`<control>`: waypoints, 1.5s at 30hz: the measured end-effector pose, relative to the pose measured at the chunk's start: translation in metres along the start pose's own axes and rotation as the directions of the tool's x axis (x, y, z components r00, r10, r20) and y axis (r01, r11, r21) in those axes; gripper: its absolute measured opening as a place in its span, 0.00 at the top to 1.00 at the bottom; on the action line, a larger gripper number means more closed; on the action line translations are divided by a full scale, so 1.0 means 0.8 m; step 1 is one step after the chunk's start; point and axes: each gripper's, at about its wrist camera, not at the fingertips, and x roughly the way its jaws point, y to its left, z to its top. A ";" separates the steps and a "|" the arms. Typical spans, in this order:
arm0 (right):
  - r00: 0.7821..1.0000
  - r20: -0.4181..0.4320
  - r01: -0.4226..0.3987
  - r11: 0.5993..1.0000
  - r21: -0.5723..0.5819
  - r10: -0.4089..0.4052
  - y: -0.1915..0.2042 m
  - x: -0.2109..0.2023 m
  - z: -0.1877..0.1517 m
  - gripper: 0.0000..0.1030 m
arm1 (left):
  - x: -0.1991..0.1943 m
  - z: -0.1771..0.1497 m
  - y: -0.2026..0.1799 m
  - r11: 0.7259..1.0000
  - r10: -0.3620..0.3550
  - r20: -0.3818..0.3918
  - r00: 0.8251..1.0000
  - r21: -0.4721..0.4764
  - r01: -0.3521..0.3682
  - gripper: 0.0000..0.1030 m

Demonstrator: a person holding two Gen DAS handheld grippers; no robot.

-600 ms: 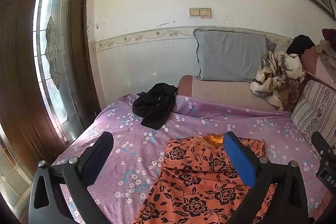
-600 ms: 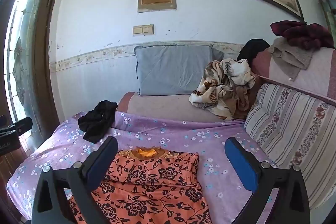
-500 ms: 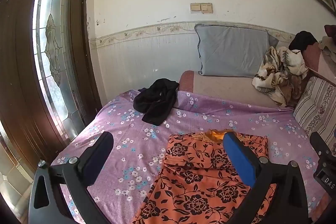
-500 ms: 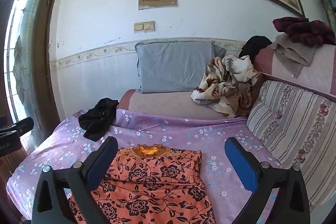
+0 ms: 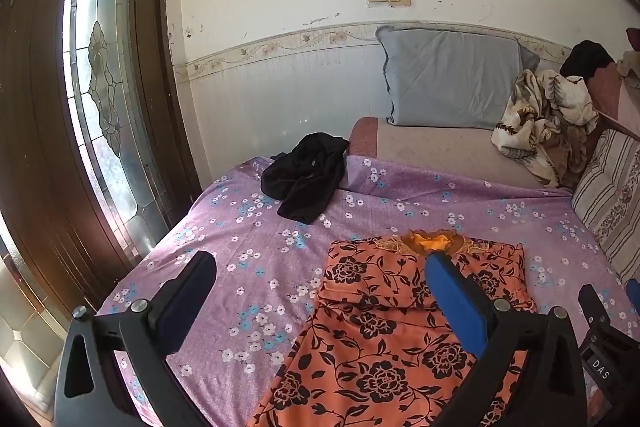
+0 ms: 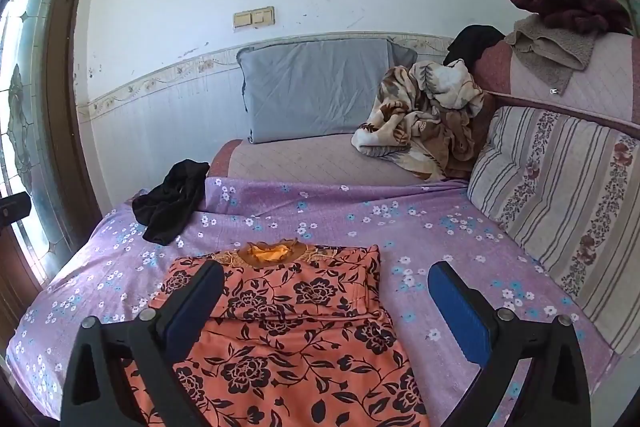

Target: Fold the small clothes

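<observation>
Garment [image 6: 288, 327], orange with black flowers, lies flat on the bed [image 6: 400, 223] below the black clothing [image 6: 172, 203], sleeves apparently folded in, while both grippers [image 5: 320, 303] [image 6: 324, 311] have tipped downward toward it, fingers apart and empty, ready for the next fold.

left tool [image 5: 320, 291]: two black angular arms with triangular cut-outs, spreading from the lower corners of the left wrist frame
left tool pads: flat blue rectangular pad [image 5: 456, 303] on the right finger; the left finger's pad looks dark in shadow
left tool screws: round silver screw heads on each arm near the pad base
right tool [image 6: 320, 303]: same black frame, blue pads, silver screws
marking: white letters "DAS" on a black part at the lower right edge of the left wrist frame
</observation>
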 end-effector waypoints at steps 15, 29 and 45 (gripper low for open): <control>0.997 -0.083 -0.008 0.999 -0.035 0.005 0.001 0.021 -0.029 0.00 | 0.014 -0.016 0.003 1.000 0.025 -0.036 0.999 0.003 -0.025 0.00; 0.996 -0.088 -0.022 0.999 -0.045 0.018 0.001 0.029 -0.032 0.00 | 0.033 -0.021 0.002 0.999 0.032 -0.052 0.998 0.005 -0.032 0.00; 0.996 -0.079 -0.037 0.997 -0.064 0.032 0.020 0.074 -0.007 0.00 | 0.083 -0.021 -0.010 0.999 0.032 -0.081 0.996 0.012 -0.031 0.00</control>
